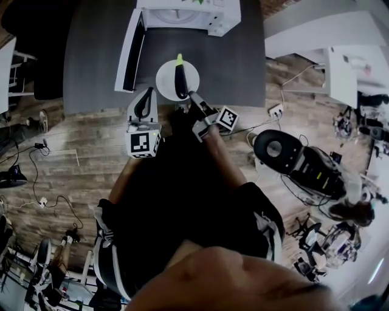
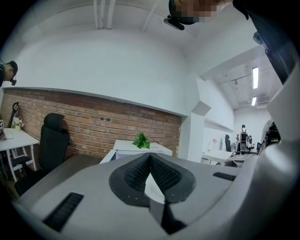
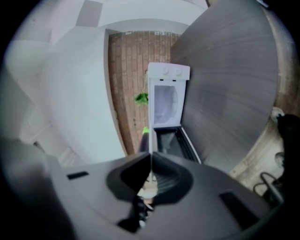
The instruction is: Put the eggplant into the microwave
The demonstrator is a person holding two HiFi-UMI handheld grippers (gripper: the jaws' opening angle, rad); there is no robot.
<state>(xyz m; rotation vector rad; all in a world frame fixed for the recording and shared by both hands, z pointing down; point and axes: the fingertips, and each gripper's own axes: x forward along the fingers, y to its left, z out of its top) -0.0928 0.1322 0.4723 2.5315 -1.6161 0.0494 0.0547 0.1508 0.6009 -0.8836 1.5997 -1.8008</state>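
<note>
A dark purple eggplant [image 1: 180, 79] with a green stem lies on a white plate [image 1: 164, 82] on the dark grey table [image 1: 97, 54]. Behind it stands the white microwave [image 1: 182, 15], its door [image 1: 130, 51] swung open to the left. My right gripper [image 1: 191, 94] is rolled on its side and shut on the plate's near right rim. In the right gripper view the eggplant [image 3: 145, 140] shows just past the shut right gripper [image 3: 151, 154], with the plate [image 3: 150, 186] behind the jaws and the microwave [image 3: 168, 101] ahead. My left gripper [image 1: 149, 92] is shut and empty, left of the plate.
In the left gripper view the left gripper [image 2: 150, 155] points at the microwave [image 2: 136, 149], which has a green plant [image 2: 141, 139] on top. A black office chair [image 2: 51, 140] stands by the brick wall. Cables and a black device [image 1: 279, 149] lie on the wooden floor.
</note>
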